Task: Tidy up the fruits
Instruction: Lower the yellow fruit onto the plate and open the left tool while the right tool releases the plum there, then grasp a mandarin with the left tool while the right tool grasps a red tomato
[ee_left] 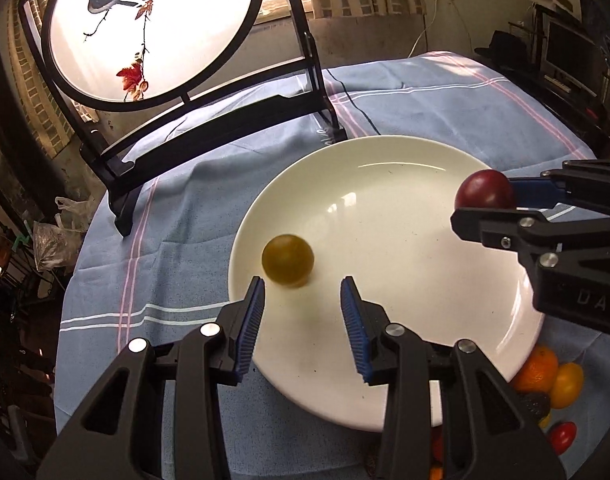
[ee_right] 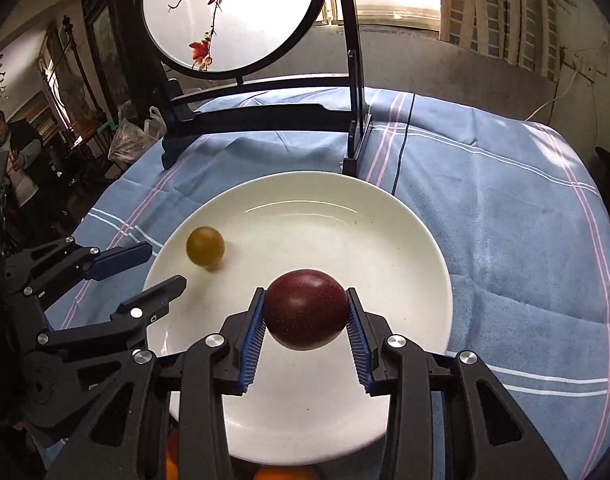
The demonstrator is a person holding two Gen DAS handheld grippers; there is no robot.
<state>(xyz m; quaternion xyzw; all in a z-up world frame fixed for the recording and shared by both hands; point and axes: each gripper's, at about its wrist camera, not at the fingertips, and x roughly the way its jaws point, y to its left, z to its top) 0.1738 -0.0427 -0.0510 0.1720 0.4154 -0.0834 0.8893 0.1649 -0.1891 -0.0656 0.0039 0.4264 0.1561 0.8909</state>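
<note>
A white plate (ee_right: 405, 248) sits on a blue striped tablecloth (ee_right: 505, 220), with a round painted screen (ee_right: 229, 16) in a black stand behind it at about 12 o'clock.

The right gripper (ee_right: 305, 316) is clamped on a dark red plum (ee_right: 305, 308), its blue pads pressing the fruit's two sides, and holds it above the plate's near half at roughly 6 o'clock. In the left wrist view the same plum (ee_left: 485, 190) shows at the plate's 3 o'clock edge, pinched in the right gripper (ee_left: 485, 200).

The left gripper (ee_left: 303, 322) stands open with nothing between its pads (they frame only bare plate). Just past its tips a yellow-green fruit (ee_left: 287, 259) lies on the plate (ee_left: 385, 208), toward 9 o'clock, slightly blurred; it touches neither pad.

More fruit waits off the plate's near right edge: an orange (ee_left: 539, 368), a yellow tomato (ee_left: 567, 384) and a red tomato (ee_left: 562, 436), close together on the cloth (ee_left: 165, 216).
</note>
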